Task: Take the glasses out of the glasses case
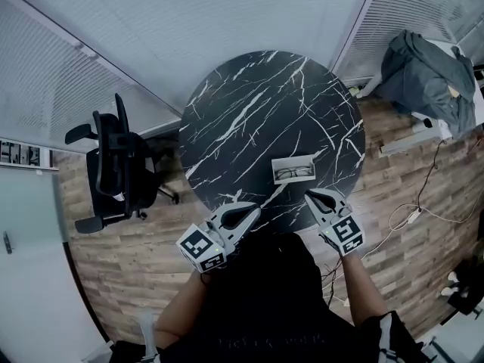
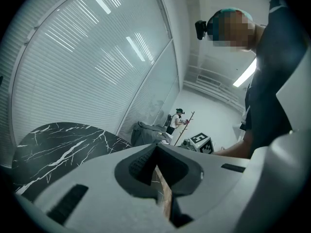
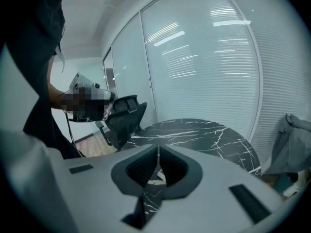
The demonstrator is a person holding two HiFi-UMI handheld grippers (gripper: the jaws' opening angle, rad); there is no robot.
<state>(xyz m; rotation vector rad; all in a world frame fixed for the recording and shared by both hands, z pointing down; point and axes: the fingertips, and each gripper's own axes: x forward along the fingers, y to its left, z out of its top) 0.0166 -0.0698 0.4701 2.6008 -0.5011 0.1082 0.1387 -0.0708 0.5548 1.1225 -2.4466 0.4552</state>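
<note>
Black marble bench (image 1: pixel 257 112) carries an open glasses case (image 1: pixel 291 160) holding glasses (image 1: pixel 295 173); at its near edge, left gripper (image 1: pixel 252 209) and right gripper (image 1: pixel 312 196) hover, fingers closed, empty.

The left gripper (image 1: pixel 253 209) and right gripper (image 1: pixel 310 195) are pale grey plastic, with 2 broad wedge-shaped jaws, dark ribbed pads (image 2: pixel 138 165) and a cube (image 1: pixel 200 249) of black-and-white square markers. The person wears a black short-sleeved shirt (image 1: pixel 265 308).
</note>
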